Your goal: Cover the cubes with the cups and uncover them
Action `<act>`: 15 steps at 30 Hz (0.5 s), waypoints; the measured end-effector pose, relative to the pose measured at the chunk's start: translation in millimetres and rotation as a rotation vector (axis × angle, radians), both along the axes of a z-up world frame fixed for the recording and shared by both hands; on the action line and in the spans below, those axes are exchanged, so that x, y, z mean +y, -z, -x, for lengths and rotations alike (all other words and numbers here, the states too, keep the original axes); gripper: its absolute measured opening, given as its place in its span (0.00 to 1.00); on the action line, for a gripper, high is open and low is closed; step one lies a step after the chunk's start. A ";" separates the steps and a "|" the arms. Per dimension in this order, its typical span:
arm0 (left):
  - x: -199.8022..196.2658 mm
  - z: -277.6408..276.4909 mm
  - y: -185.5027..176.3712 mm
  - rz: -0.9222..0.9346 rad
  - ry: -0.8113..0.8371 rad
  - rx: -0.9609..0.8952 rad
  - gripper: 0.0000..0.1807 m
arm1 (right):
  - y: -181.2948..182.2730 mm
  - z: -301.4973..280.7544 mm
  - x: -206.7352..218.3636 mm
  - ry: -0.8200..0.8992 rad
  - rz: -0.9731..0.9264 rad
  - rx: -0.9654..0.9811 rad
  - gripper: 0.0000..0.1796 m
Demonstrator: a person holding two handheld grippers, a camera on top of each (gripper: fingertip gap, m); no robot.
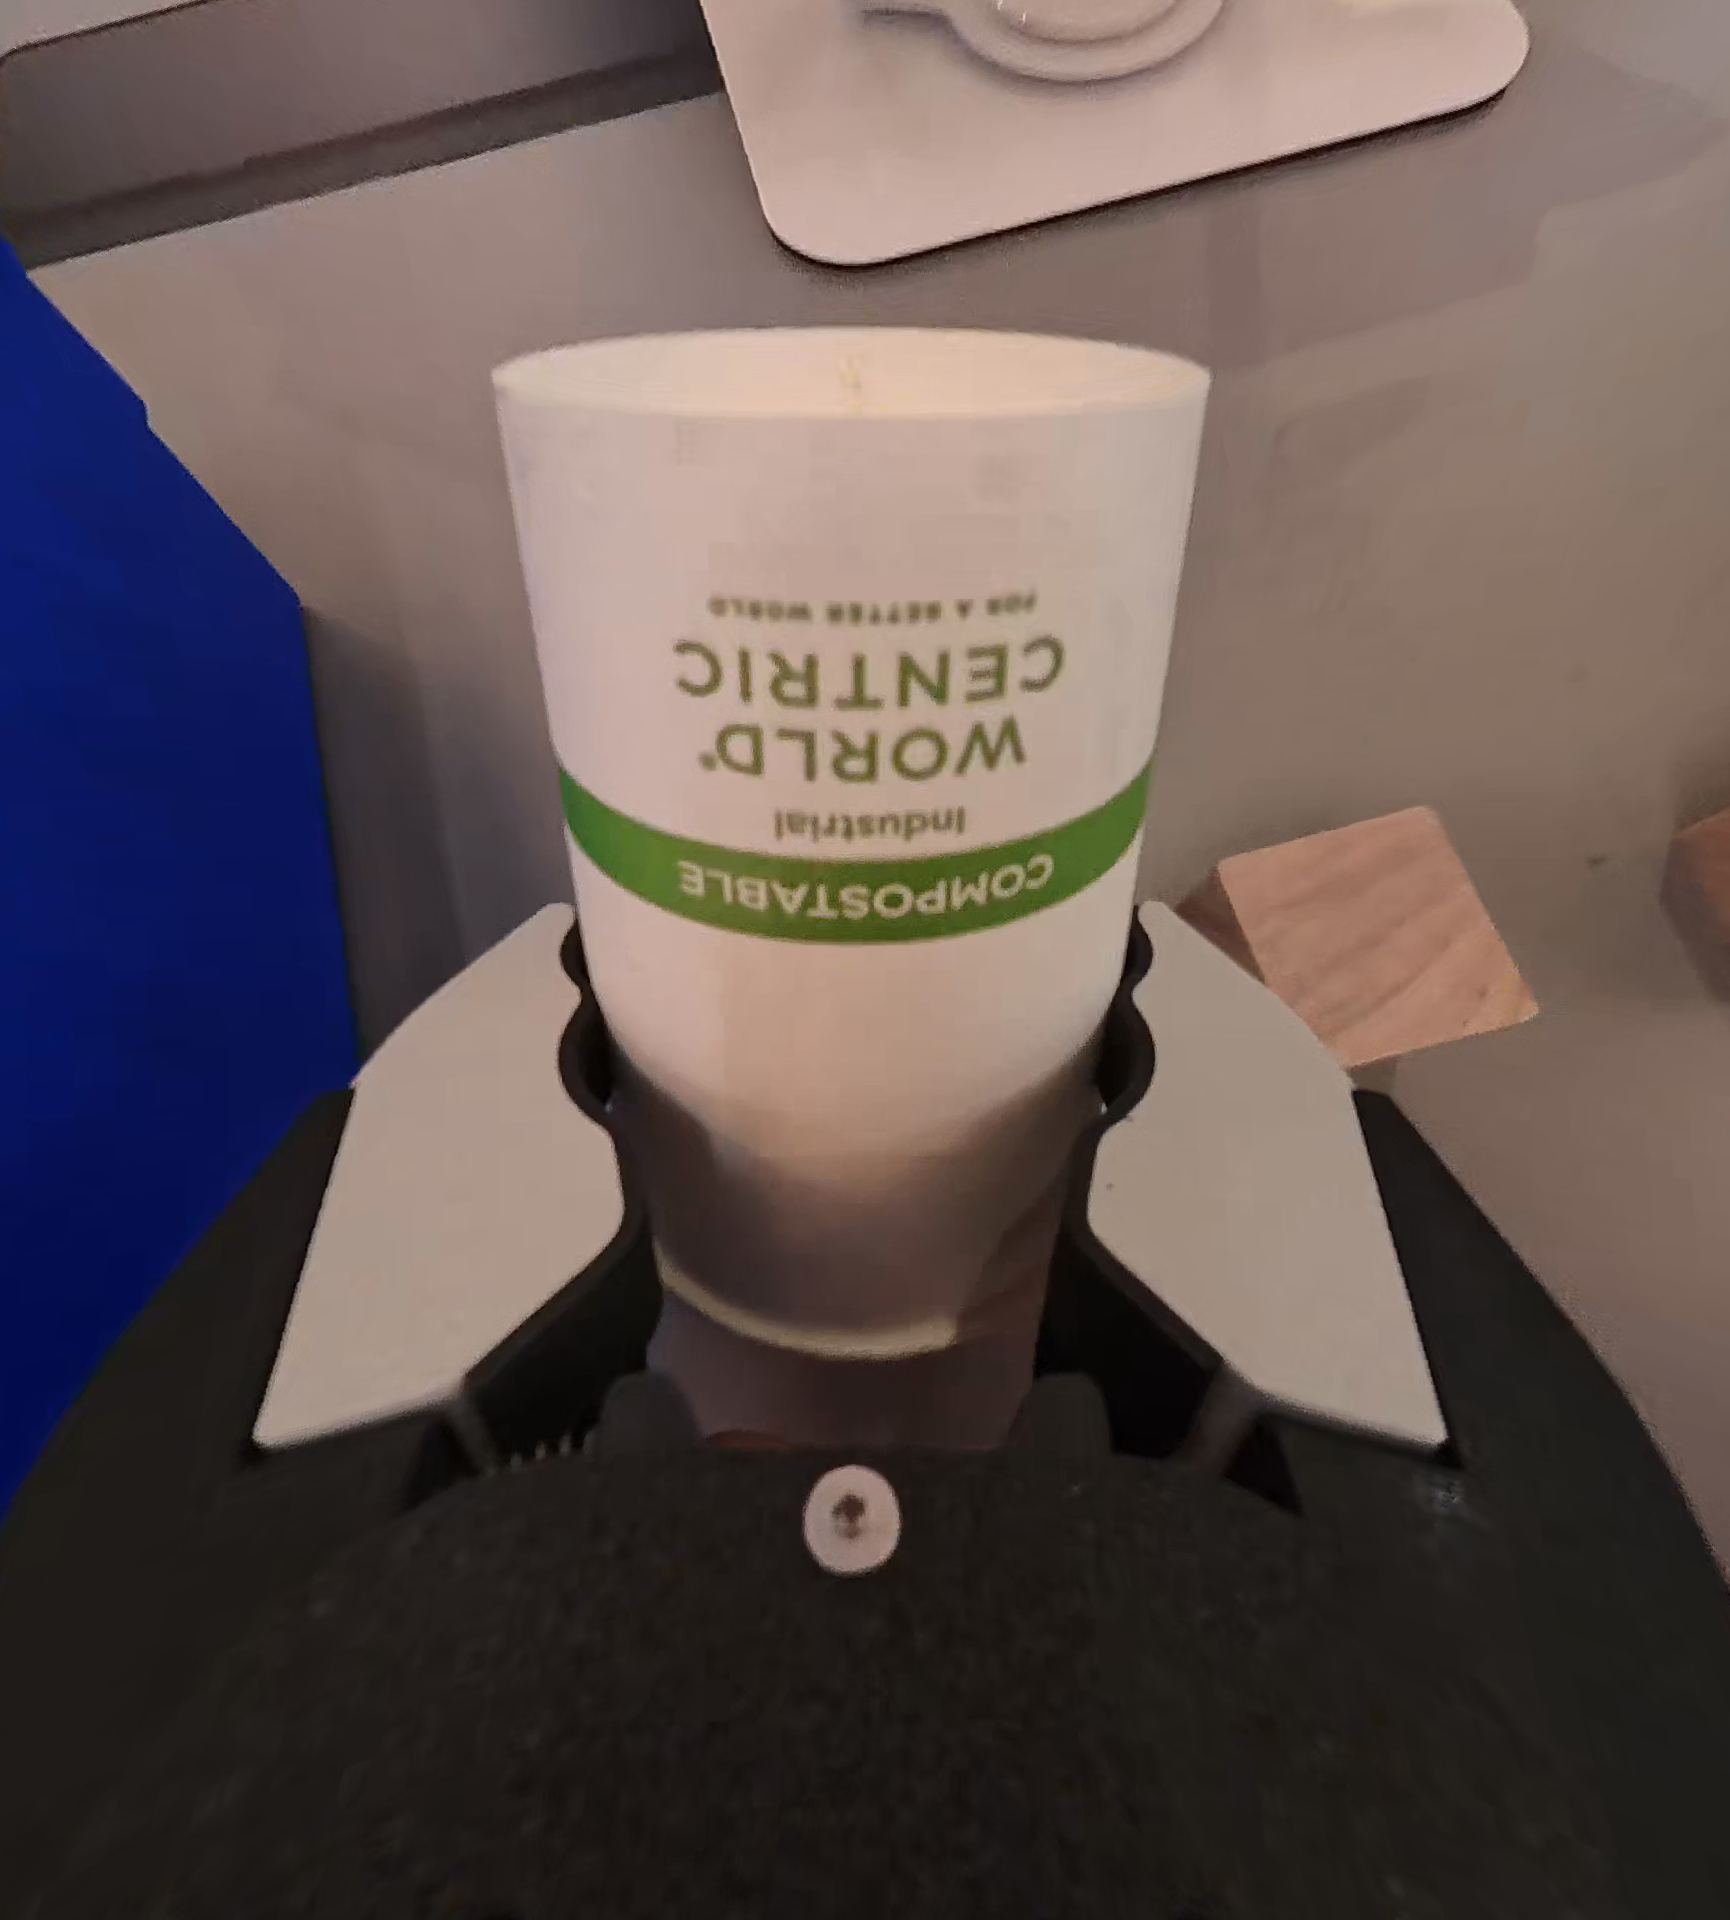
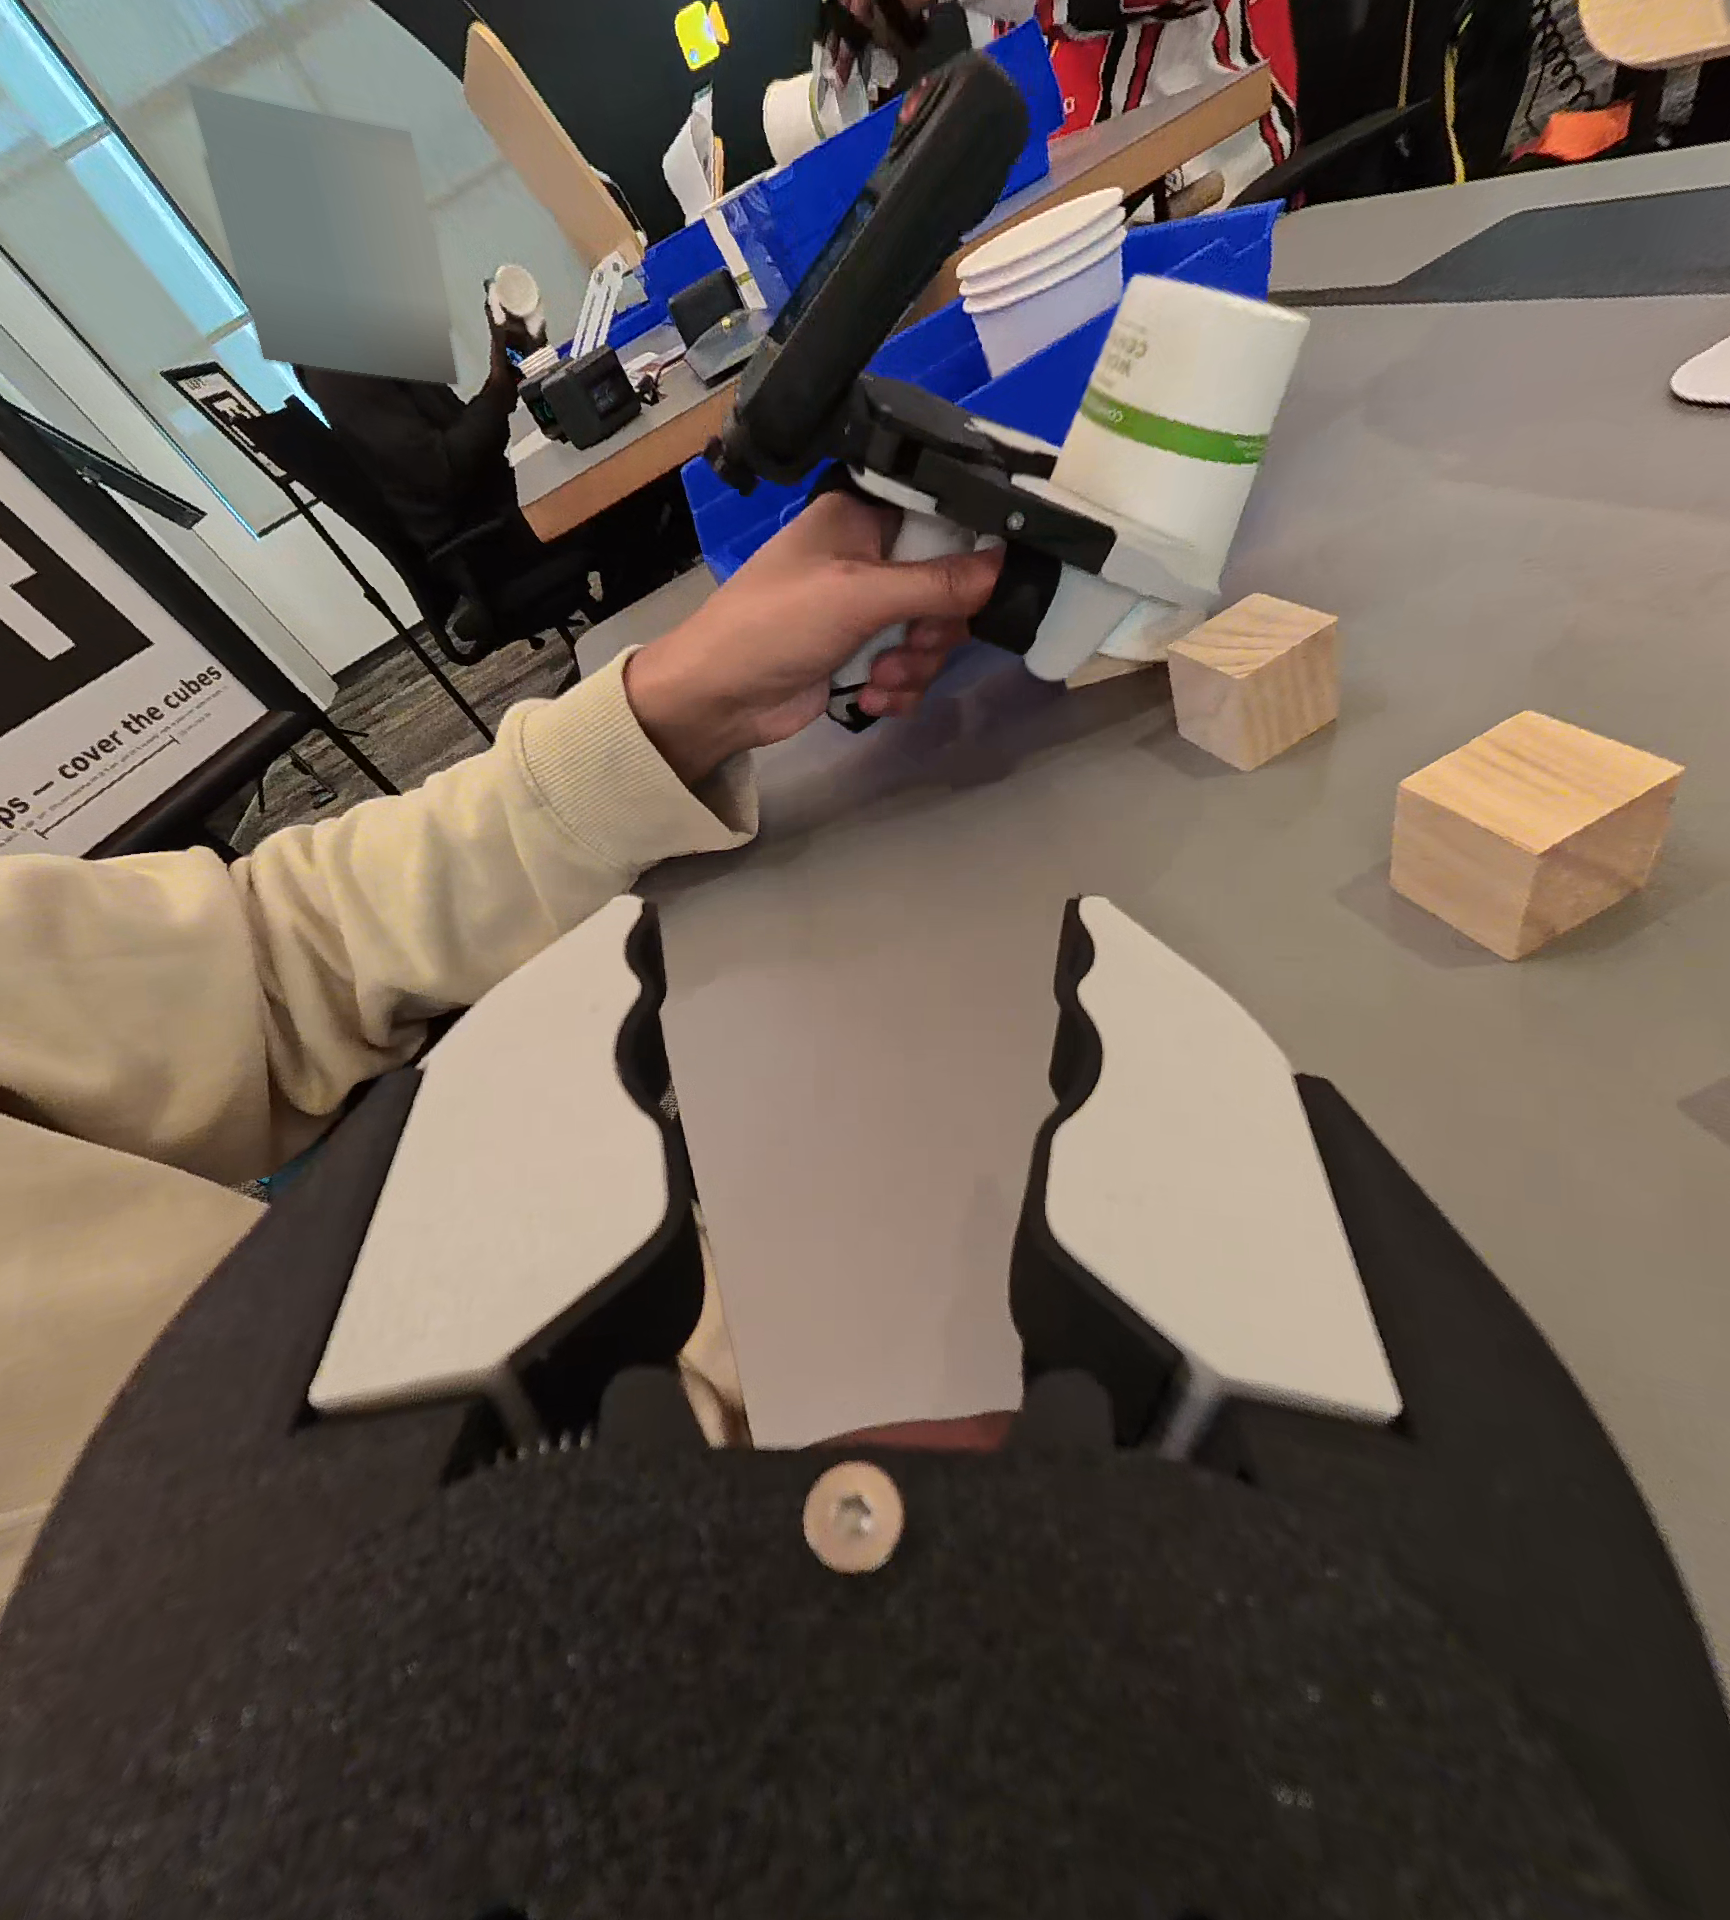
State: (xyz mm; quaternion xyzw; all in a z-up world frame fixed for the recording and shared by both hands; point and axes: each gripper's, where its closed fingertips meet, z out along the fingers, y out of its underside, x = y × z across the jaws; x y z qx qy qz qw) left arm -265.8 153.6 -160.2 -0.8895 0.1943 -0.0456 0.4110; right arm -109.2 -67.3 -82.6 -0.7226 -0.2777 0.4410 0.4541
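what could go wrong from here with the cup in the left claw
The left claw pinches the paper cup near its narrow base, so a hard squeeze may crush it. The cup is tilted, so its rim could knock the nearest wooden cube aside instead of covering it. The right claw is open and idle.

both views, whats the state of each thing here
left claw: shut on the paper cup
paper cup: held in the air, tilted, mouth facing away
right claw: open, empty
two cubes: uncovered on the grey table
cup stack: nested in the blue bin
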 end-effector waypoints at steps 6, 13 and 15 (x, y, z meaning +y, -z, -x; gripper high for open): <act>-20.8 4.7 8.8 0.069 0.019 -0.013 0.52 | -2.1 0.6 -2.6 -0.005 -0.010 -0.007 0.40; -35.6 11.1 22.0 0.109 0.032 -0.002 0.52 | -3.9 1.1 -4.2 -0.005 -0.015 -0.014 0.39; -38.0 12.0 22.0 0.118 0.034 -0.015 0.51 | -4.2 0.7 -4.0 -0.003 -0.014 -0.012 0.39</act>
